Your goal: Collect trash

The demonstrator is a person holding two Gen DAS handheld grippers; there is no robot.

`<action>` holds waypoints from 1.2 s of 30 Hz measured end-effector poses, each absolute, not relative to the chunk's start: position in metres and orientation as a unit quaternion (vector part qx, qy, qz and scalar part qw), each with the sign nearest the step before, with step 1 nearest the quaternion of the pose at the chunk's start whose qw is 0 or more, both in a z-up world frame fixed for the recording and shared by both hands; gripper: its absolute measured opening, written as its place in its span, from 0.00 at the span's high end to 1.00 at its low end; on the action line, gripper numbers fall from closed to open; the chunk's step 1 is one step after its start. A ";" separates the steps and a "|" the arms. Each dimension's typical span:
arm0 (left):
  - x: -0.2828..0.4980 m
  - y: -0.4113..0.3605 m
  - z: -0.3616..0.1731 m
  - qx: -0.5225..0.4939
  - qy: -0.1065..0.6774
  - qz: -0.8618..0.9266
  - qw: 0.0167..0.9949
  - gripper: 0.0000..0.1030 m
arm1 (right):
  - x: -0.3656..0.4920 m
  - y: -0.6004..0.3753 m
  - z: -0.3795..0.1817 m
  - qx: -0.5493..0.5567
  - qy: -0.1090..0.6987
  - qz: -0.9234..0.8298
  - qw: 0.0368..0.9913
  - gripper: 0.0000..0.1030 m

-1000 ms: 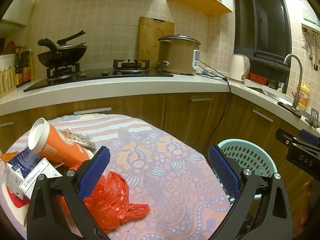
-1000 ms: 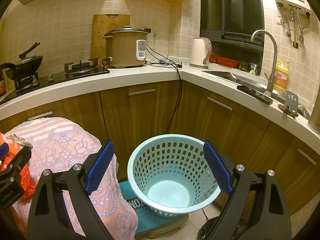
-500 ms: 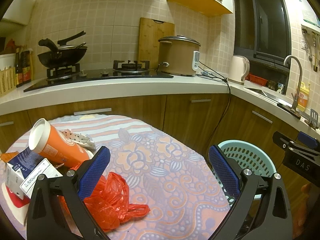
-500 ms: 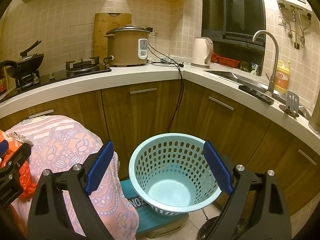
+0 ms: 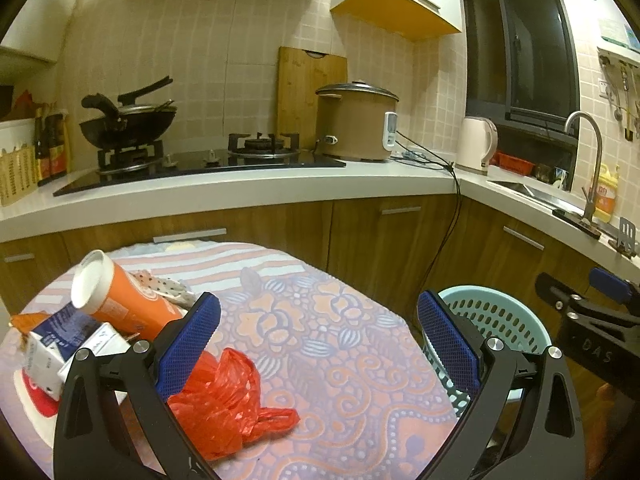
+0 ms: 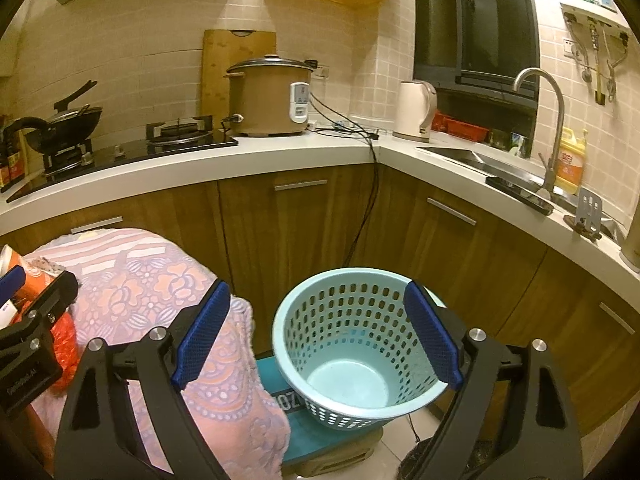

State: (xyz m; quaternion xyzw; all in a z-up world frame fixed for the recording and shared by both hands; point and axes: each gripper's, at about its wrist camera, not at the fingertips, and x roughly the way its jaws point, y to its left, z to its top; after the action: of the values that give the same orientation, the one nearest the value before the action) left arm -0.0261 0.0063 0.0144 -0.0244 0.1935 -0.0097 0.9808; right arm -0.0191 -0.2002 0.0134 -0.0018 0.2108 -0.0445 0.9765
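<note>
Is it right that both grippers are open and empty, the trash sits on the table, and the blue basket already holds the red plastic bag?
Not quite: the basket is empty, as the right wrist view shows. The red plastic bag lies on the table with the other trash, seen in the left wrist view. The left gripper and right gripper are indeed open and empty.

Stove: a black glass gas hob (image 5: 200, 168) is set into the white bench (image 5: 240, 196), with a black wok (image 5: 128, 124) on its left burner.
Wall: a wooden cutting board (image 5: 304, 92) leans upright behind a brown rice cooker (image 5: 356, 124).
Corner: a cream electric kettle (image 6: 414, 112) stands near the steel tap (image 6: 552, 120).
Sink side: a yellow detergent bottle (image 6: 570, 160) stands beside the tap.
Below: brown wooden cabinet doors (image 6: 296, 236), a black cable hanging over them.
</note>
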 end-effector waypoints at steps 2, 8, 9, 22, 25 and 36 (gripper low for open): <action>-0.031 0.006 0.018 -0.023 0.190 -0.008 0.982 0.07 | -0.020 -0.195 0.015 -0.004 0.210 -0.038 0.977 0.23; -0.048 0.013 0.030 -0.026 0.188 0.000 0.982 0.07 | -0.028 -0.188 0.022 0.000 0.203 -0.022 0.979 0.26; -0.053 0.016 0.033 -0.028 0.188 0.002 0.982 0.07 | -0.029 -0.186 0.023 0.000 0.203 -0.018 0.979 0.29; -0.116 0.115 0.049 -0.067 0.220 0.130 0.964 0.07 | -0.039 -0.098 0.025 -0.028 0.215 0.119 0.969 0.64; -0.121 0.149 0.046 -0.083 0.230 0.156 0.957 0.07 | -0.039 -0.075 0.020 -0.037 0.222 0.145 0.964 0.64; -0.067 0.217 0.011 -0.164 0.320 0.118 0.926 0.10 | -0.029 -0.021 0.000 -0.071 0.245 0.225 0.941 0.64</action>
State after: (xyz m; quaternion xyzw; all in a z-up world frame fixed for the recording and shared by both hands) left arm -0.0669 0.2171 0.0107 -0.1644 0.3200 0.1185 0.9255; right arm -0.0295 -0.0213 -0.0003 -0.0711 0.2448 0.2246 0.9405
